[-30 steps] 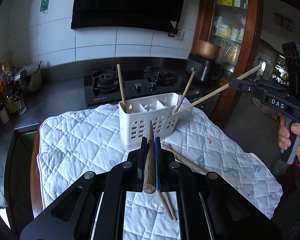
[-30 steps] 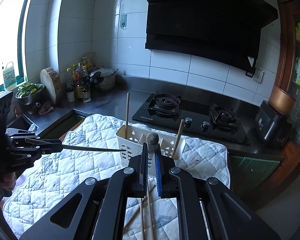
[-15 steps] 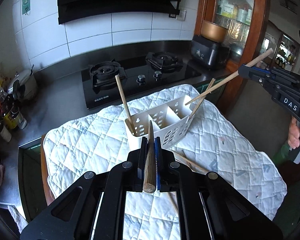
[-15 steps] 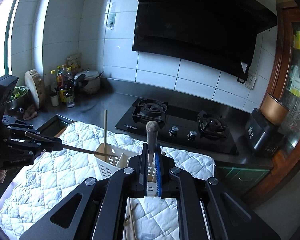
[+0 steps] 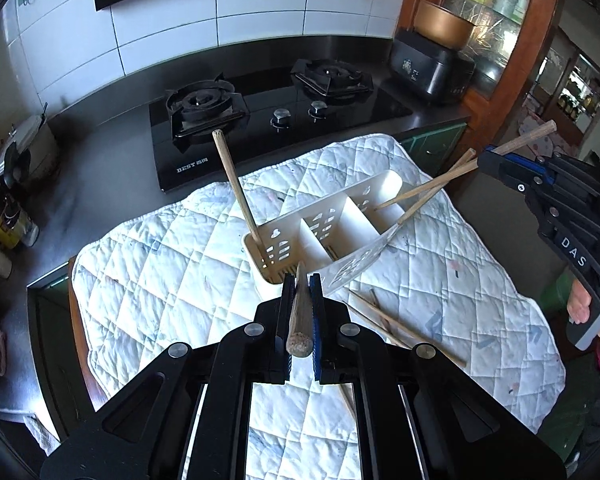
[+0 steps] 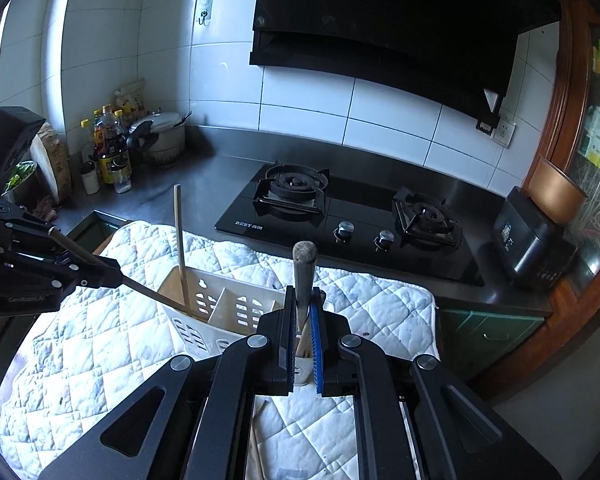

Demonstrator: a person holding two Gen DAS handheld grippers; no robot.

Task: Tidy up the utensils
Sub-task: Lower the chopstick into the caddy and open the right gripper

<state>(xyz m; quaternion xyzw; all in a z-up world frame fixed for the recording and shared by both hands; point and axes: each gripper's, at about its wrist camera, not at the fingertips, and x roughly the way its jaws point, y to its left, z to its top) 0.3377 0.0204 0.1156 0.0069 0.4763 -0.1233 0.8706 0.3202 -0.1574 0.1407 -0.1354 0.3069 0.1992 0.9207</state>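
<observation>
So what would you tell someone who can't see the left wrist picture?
The left gripper clamps a chopstick above a white caddy on a quilted cloth. The right gripper holds another chopstick into the caddy's far end. A stove sits behind.

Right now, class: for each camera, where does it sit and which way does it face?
Left wrist: on the left gripper, looking down at the white caddy; right gripper and a hand show.
Right wrist: on the right gripper, facing the stove; left gripper shows.
Shared: caddy, quilted cloth, stove; each gripper holds a chopstick.
</observation>
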